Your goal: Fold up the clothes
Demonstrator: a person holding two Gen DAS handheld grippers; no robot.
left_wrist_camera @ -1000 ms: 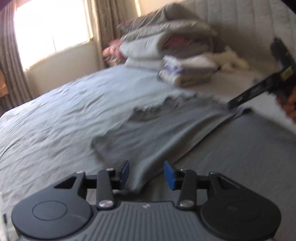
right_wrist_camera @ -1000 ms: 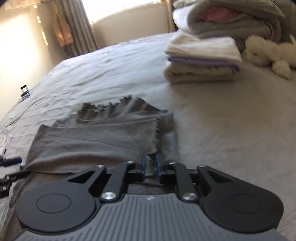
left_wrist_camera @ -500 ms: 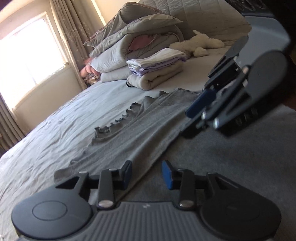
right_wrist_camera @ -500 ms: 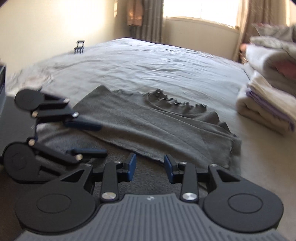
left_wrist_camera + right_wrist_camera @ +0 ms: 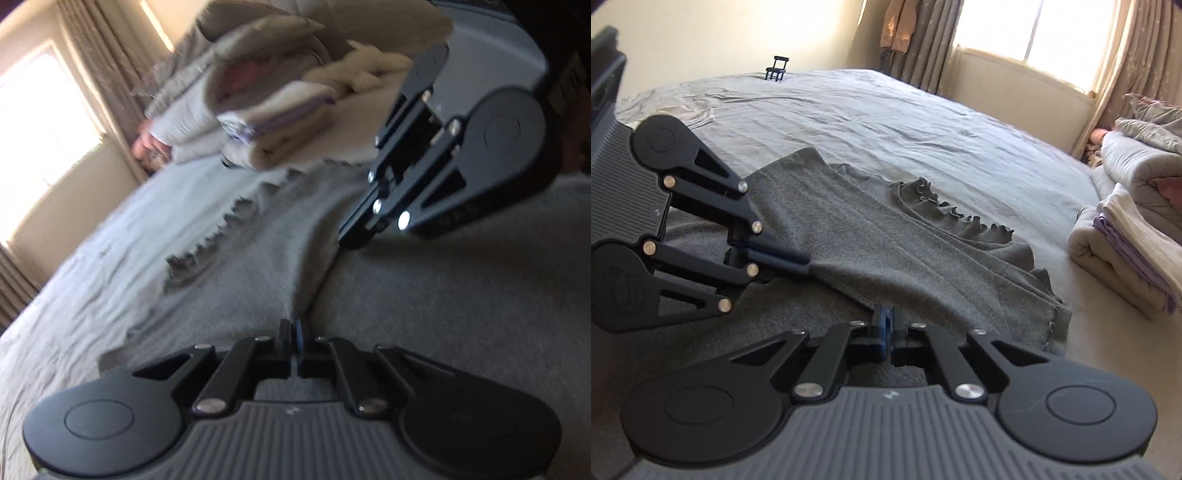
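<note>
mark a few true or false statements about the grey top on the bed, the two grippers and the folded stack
1. Both grippers are shut on the near edge of the grey knit top with a frilled trim. True: the left gripper and the right gripper each pinch its hem.
2. The grey top hangs in the air. False: it lies on the grey bed sheet.
3. A folded stack of cream and lilac linens sits on the bed beyond the top. True.
4. The right gripper holds a white plush toy. False: the toy lies near the bedding pile, untouched.
5. The curtains are drawn shut over the window. False: daylight comes through.
</note>
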